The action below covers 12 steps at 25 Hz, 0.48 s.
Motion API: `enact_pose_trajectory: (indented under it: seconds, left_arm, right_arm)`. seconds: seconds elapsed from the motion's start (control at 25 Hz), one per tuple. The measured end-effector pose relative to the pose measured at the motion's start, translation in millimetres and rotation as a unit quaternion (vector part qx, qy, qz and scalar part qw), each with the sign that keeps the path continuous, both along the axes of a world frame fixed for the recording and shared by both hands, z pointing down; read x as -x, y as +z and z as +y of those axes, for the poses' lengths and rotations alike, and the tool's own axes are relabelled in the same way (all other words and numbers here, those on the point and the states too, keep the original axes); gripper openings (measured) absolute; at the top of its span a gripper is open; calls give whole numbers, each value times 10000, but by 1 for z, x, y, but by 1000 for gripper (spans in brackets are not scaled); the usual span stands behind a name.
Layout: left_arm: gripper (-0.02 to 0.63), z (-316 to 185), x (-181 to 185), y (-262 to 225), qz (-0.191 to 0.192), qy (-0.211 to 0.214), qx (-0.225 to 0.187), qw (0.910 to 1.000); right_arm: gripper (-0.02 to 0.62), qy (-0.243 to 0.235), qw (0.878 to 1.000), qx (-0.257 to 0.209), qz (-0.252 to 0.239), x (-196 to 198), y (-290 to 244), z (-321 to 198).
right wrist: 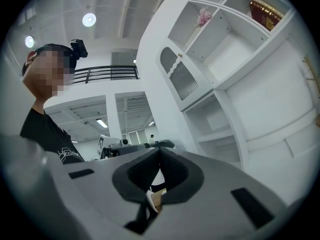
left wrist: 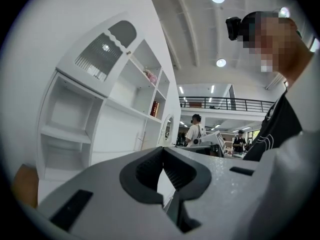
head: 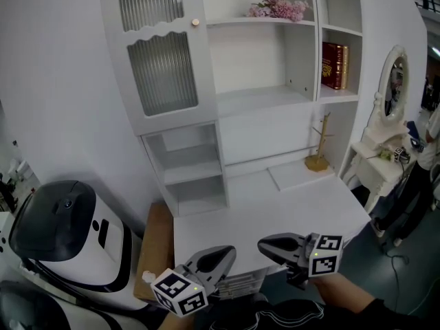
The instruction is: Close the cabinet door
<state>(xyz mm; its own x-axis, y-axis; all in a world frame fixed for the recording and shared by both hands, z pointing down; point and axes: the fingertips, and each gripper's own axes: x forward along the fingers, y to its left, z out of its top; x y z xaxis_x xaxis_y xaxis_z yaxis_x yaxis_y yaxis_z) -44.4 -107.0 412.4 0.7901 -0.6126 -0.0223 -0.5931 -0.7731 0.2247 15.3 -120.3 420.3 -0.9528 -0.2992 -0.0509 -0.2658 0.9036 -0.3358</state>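
The white cabinet (head: pixel 261 102) stands behind the table. Its ribbed-glass door (head: pixel 161 53) with a small round knob (head: pixel 195 22) covers the upper left compartment; I cannot tell whether it sits flush. The same door (left wrist: pixel 102 51) shows at the upper left of the left gripper view, and the door (right wrist: pixel 182 79) appears above centre in the right gripper view. My left gripper (head: pixel 230 251) and right gripper (head: pixel 261 245) are low at the table's near edge, far from the door. Both are shut and hold nothing, with the left gripper (left wrist: pixel 163 156) and right gripper (right wrist: pixel 160 151) tips meeting.
A white table (head: pixel 275 212) lies between me and the cabinet, with a wooden stand (head: pixel 318 158) at its back right. On the shelves are a red book (head: pixel 335 65) and pink flowers (head: pixel 278 7). A black-and-white machine (head: pixel 69 232) and a wooden board (head: pixel 157 249) are at left, a mirror vanity (head: pixel 392 81) at right.
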Motion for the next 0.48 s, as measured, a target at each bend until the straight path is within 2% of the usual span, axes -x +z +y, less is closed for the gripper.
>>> enact_pose_trajectory:
  seconds: [0.16, 0.48]
  left_arm:
    - [5, 3, 1, 3, -17, -154, 35, 9999]
    - [5, 1, 6, 12, 16, -263, 146, 9995]
  right_arm:
    - [2, 128, 9998, -131, -2, 1, -3, 4]
    - [2, 46, 10000, -14, 66, 11, 9, 4]
